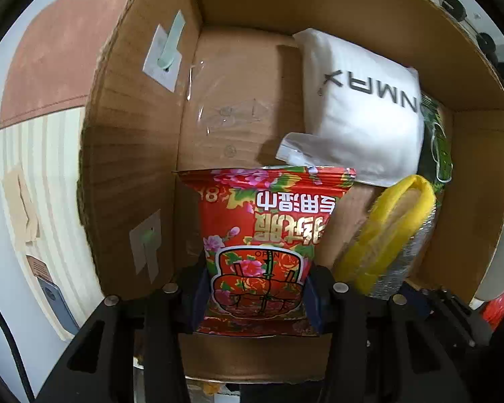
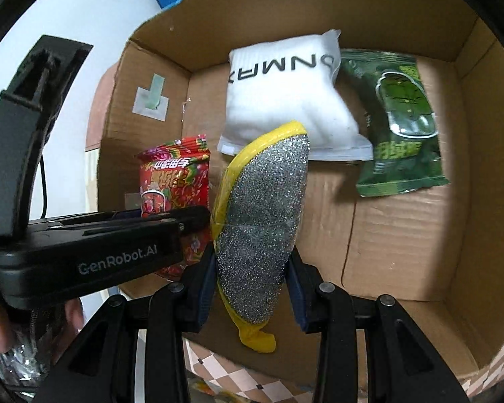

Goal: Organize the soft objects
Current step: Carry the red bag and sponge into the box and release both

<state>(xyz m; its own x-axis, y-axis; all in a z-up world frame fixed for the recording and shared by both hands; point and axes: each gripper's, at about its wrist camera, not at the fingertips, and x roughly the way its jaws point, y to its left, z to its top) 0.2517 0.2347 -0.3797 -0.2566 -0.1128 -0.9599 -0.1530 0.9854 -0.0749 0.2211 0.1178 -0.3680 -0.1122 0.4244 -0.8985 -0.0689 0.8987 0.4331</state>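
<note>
My left gripper (image 1: 257, 297) is shut on a red floral wet-wipe pack (image 1: 262, 235) and holds it inside an open cardboard box (image 1: 134, 154). My right gripper (image 2: 252, 288) is shut on a yellow and silver glitter sponge (image 2: 262, 225), held over the box's near edge. The red pack (image 2: 174, 181) and the left gripper's body (image 2: 94, 255) show at the left of the right wrist view. The sponge (image 1: 389, 231) shows at the right of the left wrist view. A white pack lettered in black (image 2: 285, 100) and a green pack (image 2: 403, 127) lie in the box.
The box's walls (image 2: 480, 201) stand high on all sides. A bare stretch of box floor (image 2: 386, 235) lies below the green pack. Pink wall and striped panel (image 1: 50, 134) lie left of the box. A checkered surface (image 2: 225, 369) shows under the box.
</note>
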